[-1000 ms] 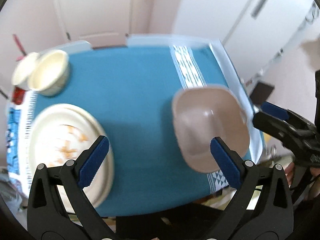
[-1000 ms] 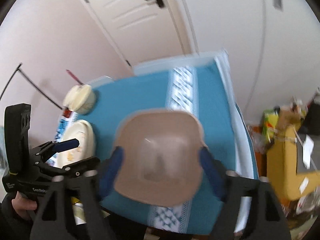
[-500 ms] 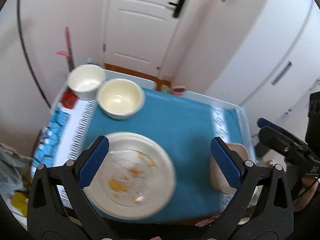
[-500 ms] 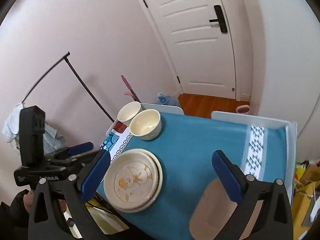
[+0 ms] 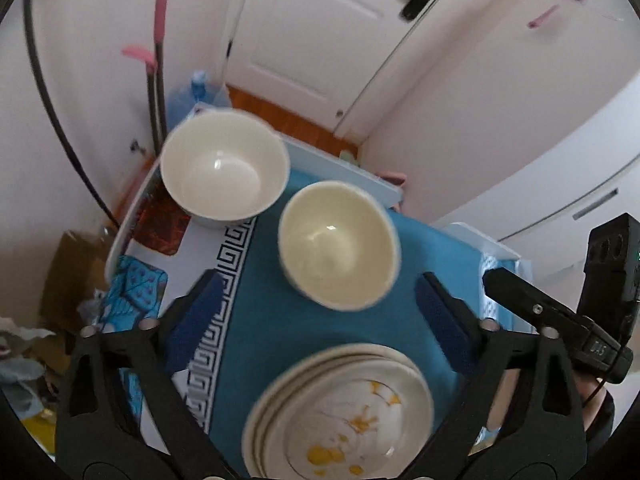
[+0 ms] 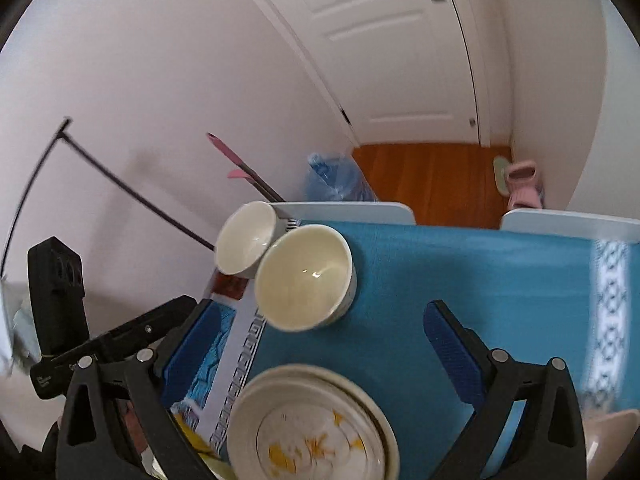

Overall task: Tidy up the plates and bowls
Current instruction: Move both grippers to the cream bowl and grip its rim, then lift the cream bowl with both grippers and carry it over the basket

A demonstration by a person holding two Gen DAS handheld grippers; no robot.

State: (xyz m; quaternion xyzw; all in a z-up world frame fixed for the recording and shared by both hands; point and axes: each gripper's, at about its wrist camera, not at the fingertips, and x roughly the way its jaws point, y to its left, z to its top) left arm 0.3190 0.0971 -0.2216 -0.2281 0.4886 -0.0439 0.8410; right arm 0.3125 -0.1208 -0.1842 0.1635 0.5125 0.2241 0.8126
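Right now my left gripper (image 5: 318,324) hangs above the blue tablecloth (image 5: 360,320), tilted downward, and its jaws are closing with nothing between the blue pads (image 5: 192,320); only cloth shows in the gap. My right gripper (image 6: 320,344) hangs over the same cloth with its jaws spread wide and nothing between them either.

I take the cream bowl (image 5: 338,246) as my landmark. It stands upright on the cloth, just beyond the tips of my left fingers and a little toward their right-hand pad. Just beside it, farther from me and toward the wall, stands the white bowl (image 5: 224,168), also upright, on the patterned border near the table's far corner; from the right wrist camera the two bowls' rims overlap, and I cannot tell whether they touch. On the near side of the cream bowl, close to me, lies the stack of plates (image 5: 340,412), its top plate marked with yellow smears.

Well apart from the cream bowl, at the near corner of the cloth on my right, the rim of a tan bowl (image 6: 612,428) shows behind my right gripper's finger. Beyond the cream bowl, past the table edge, a white door (image 6: 384,40) is shut.
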